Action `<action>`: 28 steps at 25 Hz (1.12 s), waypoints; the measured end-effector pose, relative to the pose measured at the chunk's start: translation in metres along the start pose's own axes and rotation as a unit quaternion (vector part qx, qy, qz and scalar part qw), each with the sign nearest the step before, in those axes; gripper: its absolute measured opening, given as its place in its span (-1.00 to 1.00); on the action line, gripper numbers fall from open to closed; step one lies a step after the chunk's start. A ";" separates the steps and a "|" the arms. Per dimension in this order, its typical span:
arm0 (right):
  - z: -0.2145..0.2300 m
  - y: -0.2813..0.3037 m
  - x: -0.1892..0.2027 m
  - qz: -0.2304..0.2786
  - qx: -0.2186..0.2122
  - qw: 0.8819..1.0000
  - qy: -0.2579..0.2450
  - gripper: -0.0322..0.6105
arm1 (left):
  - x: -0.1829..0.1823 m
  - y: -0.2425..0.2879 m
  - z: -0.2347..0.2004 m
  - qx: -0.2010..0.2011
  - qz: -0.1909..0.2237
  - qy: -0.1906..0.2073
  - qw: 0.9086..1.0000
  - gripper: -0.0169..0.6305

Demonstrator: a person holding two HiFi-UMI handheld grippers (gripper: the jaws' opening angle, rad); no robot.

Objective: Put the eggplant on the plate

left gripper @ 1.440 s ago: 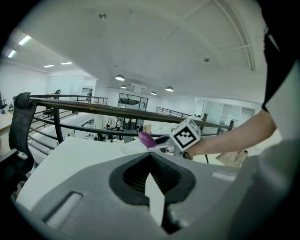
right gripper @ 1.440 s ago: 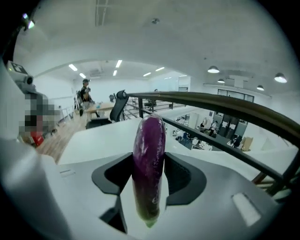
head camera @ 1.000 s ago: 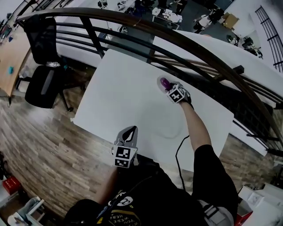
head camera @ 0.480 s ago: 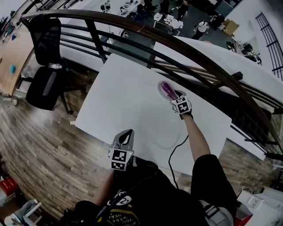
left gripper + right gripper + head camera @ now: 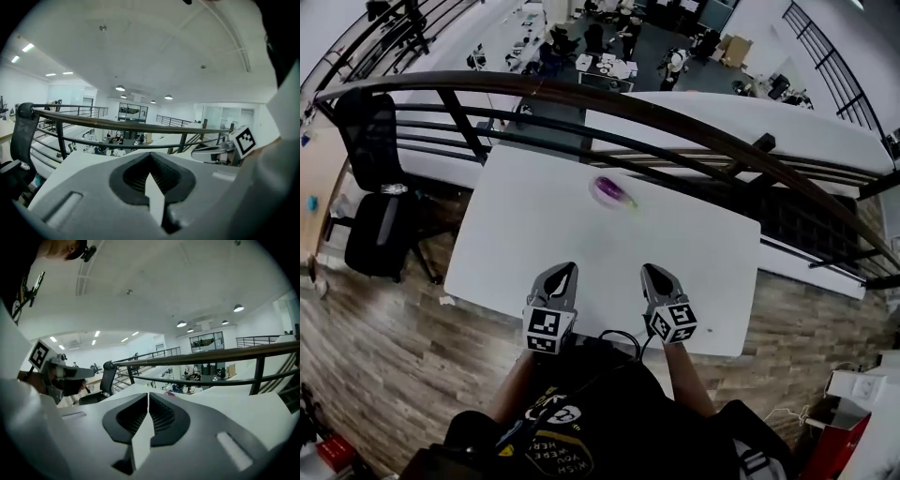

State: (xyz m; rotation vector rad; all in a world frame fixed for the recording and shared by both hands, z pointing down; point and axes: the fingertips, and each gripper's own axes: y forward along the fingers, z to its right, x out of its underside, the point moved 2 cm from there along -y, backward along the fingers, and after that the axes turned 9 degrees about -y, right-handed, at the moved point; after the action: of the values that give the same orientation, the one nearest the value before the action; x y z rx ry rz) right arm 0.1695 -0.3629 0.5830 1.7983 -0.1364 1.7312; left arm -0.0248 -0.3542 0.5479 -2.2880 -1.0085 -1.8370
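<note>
Withdrawn since earlier: right gripper (image 5: pixel 652 270), from the far plate (image 5: pixel 596 185) to the near edge of the table (image 5: pixel 534 216), jaws closing on nothing.
Table: white.
Left gripper (image 5: pixel 565 269): beside the right one, jaws pressed together, empty.
Plate: far centre.
Eggplant (image 5: pixel 614 192): purple, lying on the plate, well apart from both grippers.

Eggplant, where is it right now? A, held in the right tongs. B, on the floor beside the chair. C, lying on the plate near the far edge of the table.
C: the purple eggplant lies on the pale plate near the table's railing side.
</note>
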 end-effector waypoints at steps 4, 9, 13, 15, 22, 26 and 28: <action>-0.018 -0.057 -0.042 0.055 0.040 0.998 0.005 -0.89 | -0.025 -0.005 0.048 0.044 0.034 0.027 0.998 -0.93; -0.019 -0.100 -0.072 0.095 0.069 0.993 -0.011 -0.89 | -0.044 -0.015 0.089 0.077 0.049 0.065 0.994 -0.93; -0.012 -0.113 -0.067 0.095 0.084 0.992 0.012 -0.89 | -0.045 -0.019 0.092 0.071 0.051 0.066 0.994 -0.93; -0.013 -0.120 -0.064 0.088 0.081 0.993 0.008 -0.89 | -0.045 -0.021 0.094 0.068 0.053 0.064 0.994 -0.93; -0.021 -0.120 -0.064 0.086 0.063 0.994 0.003 -0.89 | -0.045 -0.030 0.091 0.055 0.060 0.057 0.995 -0.93; -0.028 -0.116 -0.069 0.090 0.053 0.995 -0.001 -0.89 | -0.044 -0.035 0.087 0.050 0.062 0.052 0.995 -0.93; -0.030 -0.116 -0.071 0.091 0.048 0.995 -0.003 -0.89 | -0.043 -0.037 0.088 0.049 0.063 0.052 0.995 -0.93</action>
State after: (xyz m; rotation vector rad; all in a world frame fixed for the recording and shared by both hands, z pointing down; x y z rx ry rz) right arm 0.1903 -0.2804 0.4730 1.9112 -0.2287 1.8870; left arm 0.0287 -0.3085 0.4702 -2.1254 -0.8962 -1.7949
